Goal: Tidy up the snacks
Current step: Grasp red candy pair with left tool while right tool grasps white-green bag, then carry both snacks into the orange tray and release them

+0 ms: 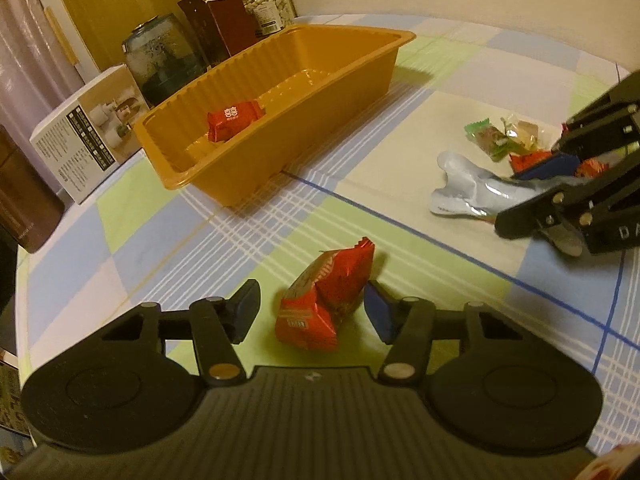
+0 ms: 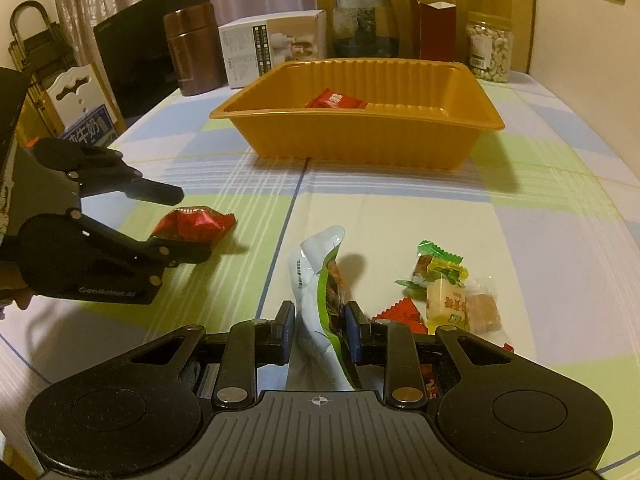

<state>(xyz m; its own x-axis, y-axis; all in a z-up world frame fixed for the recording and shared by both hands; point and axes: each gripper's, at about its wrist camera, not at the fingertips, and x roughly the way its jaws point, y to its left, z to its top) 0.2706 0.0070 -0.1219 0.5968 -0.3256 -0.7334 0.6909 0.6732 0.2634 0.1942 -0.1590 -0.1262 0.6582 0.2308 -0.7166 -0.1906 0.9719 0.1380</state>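
An orange plastic tray [image 1: 256, 168] [image 2: 360, 144] stands on the checked tablecloth with one red snack packet [image 1: 234, 120] [image 2: 336, 101] inside. My left gripper [image 1: 312, 306] [image 2: 188, 220] is open around a red wrapped snack [image 1: 328, 300] [image 2: 192, 224] that lies on the cloth; its right pad touches the wrapper. My right gripper [image 2: 318, 328] [image 1: 548, 184] is shut on a silver and green snack pouch [image 2: 320, 300] [image 1: 468, 188]. Several small candies [image 2: 448, 296] [image 1: 504, 136] lie to the right of it.
Behind the tray stand a white box [image 2: 276, 44], a glass jar [image 2: 364, 24], a dark red carton [image 2: 436, 30], a jar of nuts [image 2: 490, 52] and a brown flask [image 2: 192, 48]. A chair back [image 2: 76, 92] is at the left table edge.
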